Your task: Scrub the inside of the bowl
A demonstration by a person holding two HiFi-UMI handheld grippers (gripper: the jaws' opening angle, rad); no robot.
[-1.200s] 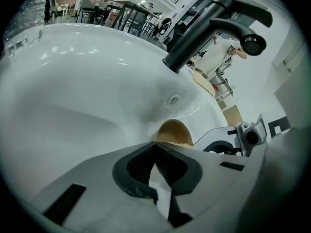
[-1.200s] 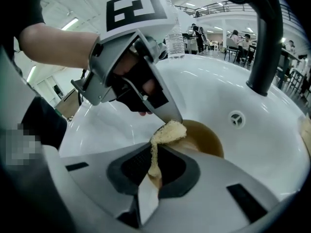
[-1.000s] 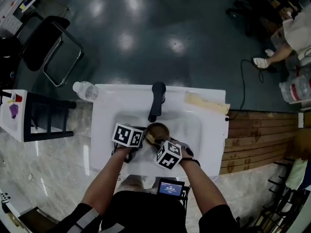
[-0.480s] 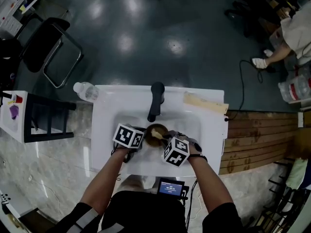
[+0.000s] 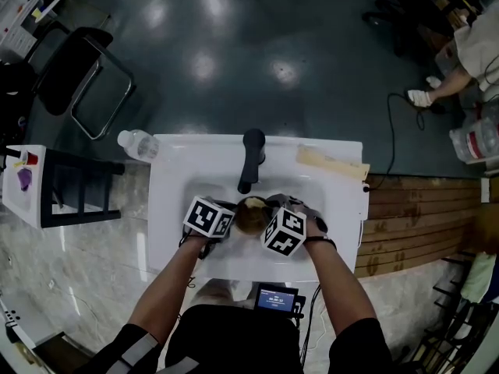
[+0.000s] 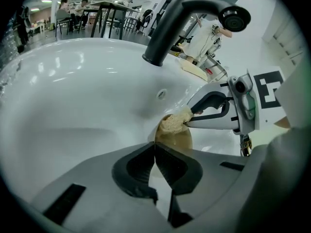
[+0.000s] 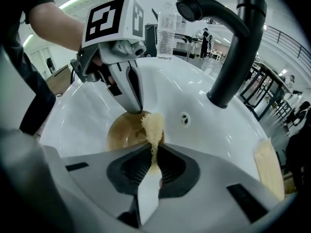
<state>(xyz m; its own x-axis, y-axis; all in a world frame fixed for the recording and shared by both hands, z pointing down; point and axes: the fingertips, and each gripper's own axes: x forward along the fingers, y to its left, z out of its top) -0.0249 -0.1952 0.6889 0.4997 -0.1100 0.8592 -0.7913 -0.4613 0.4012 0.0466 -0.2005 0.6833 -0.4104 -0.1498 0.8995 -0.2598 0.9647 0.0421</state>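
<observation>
Well, bowl [image 5: 251,215]: brown, low in the white sink [image 5: 175,178], under the tap [image 5: 251,158].
sponge [image 7: 153,125]: inside the bowl, against its wall.
right hand-held gripper [image 7: 154,152]: pinching the sponge.
left hand-held gripper [image 6: 155,149]: clamped on the bowl's rim, steadying it.
step: scrubbing, I'd say; next, sweep the sponge round the inside.

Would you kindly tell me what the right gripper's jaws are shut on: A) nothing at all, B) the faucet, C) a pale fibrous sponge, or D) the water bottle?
C: in the right gripper view, the right gripper pinches the sponge, whose tip reaches into the brown bowl.
</observation>
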